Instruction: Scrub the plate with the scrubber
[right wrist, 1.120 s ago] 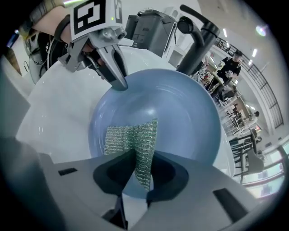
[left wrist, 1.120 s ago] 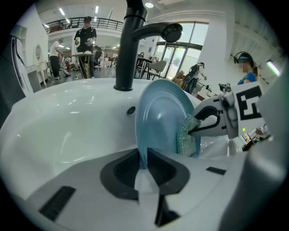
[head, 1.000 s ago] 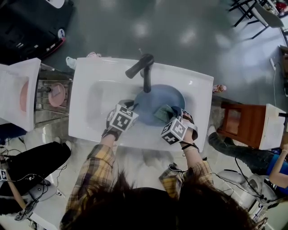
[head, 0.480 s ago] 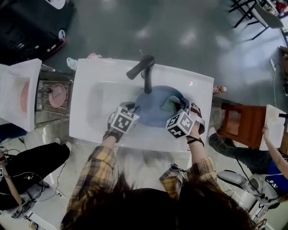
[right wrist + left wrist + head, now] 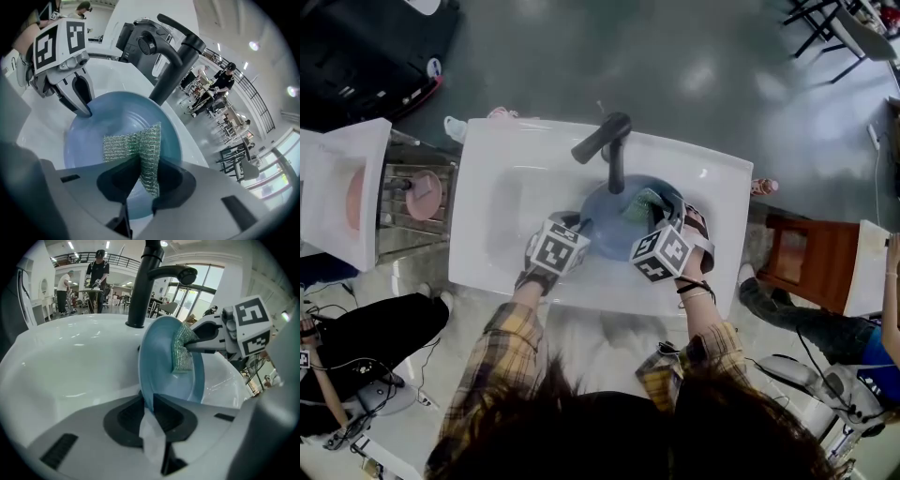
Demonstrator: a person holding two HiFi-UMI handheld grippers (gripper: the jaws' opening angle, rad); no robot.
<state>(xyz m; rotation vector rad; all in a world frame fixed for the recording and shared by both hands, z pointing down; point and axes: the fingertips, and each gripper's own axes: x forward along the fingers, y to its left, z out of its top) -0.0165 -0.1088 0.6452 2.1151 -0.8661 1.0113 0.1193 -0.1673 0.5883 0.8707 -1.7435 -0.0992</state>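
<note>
Since a second ago the scrubber (image 5: 127,145) has slid across the blue plate (image 5: 614,236) from its near part toward the far side, by the black faucet (image 5: 614,150). The plate stands tilted in the white sink (image 5: 506,197). The right claw (image 5: 143,171) pinches the green mesh scrubber against the plate's face. The left claw (image 5: 148,400) clamps the plate's left rim, though its jaws have just been easing apart.

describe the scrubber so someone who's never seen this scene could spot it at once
In the white sink, below the black faucet, a blue plate is held tilted up. Against its face is the scrubber, pinched in the right gripper: a small folded pad of glittery green-silver mesh, the only rough, sparkling thing among smooth surfaces.
</note>
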